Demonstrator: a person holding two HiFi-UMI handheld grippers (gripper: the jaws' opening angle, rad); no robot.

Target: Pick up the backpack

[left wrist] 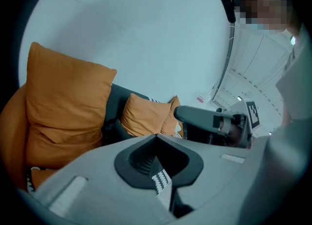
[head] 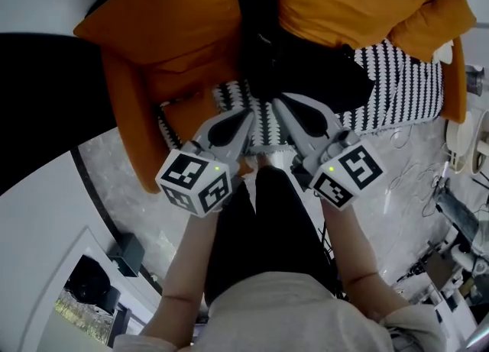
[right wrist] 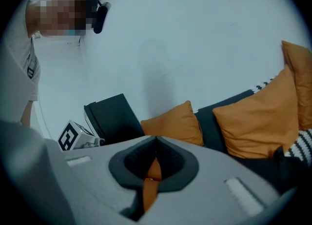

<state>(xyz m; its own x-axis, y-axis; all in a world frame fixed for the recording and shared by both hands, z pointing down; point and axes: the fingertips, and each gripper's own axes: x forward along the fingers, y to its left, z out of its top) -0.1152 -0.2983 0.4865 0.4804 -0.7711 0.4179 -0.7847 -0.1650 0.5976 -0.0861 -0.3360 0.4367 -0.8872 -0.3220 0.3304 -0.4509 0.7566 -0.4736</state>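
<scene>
The black backpack [head: 294, 60] lies on the orange sofa [head: 145, 75], between two orange cushions and partly over a black-and-white patterned throw [head: 405, 83]. My left gripper [head: 246, 116] and right gripper [head: 280, 103] hover side by side just before the backpack's near edge, over the throw. Both have their jaws together with nothing between them. In the left gripper view the shut tips [left wrist: 156, 135] point toward the cushions, and a dark edge of the backpack [left wrist: 113, 129] shows beside them. The right gripper view shows its shut tips [right wrist: 156, 137], with the backpack [right wrist: 287, 166] low at the right.
Orange cushions [head: 348, 7] flank the backpack. The person's legs [head: 267, 228] stand on a marble floor [head: 114, 175] right in front of the sofa. Cables and equipment [head: 451, 213] crowd the floor at the right. A black box [head: 126, 255] sits at the lower left.
</scene>
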